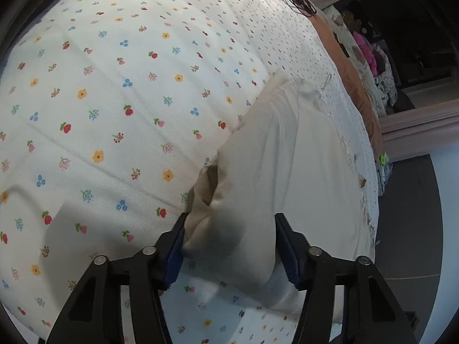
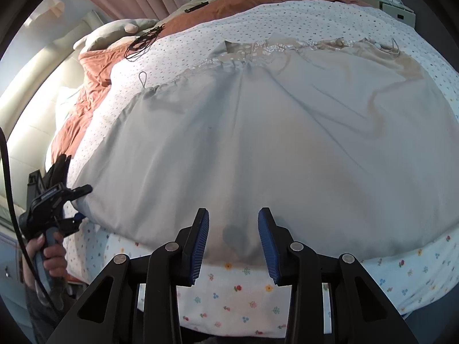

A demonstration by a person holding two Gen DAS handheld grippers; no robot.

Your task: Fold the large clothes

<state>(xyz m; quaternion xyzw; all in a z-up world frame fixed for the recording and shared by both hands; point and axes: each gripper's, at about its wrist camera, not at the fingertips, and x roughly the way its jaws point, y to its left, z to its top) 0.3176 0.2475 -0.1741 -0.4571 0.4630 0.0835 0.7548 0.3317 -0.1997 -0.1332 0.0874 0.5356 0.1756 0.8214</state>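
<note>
A large white dress (image 2: 258, 149) with a lace bodice lies spread flat on the bed. In the left wrist view its hem corner (image 1: 243, 223) bulges between the wide-spread jaws of my left gripper (image 1: 229, 246), which do not pinch it. The left gripper also shows in the right wrist view (image 2: 77, 203) at the dress's left hem corner. My right gripper (image 2: 233, 238) is open, with its blue pads (image 2: 200, 240) on either side of the dress's near hem, not closed on it.
The bed has a white floral quilt (image 1: 114, 100) under a dotted white sheet (image 2: 200, 37). An orange blanket (image 2: 94, 66), a black cord (image 2: 143, 41) and a plush toy (image 2: 120, 31) lie at the far side. Grey floor (image 1: 407, 215) is beside the bed.
</note>
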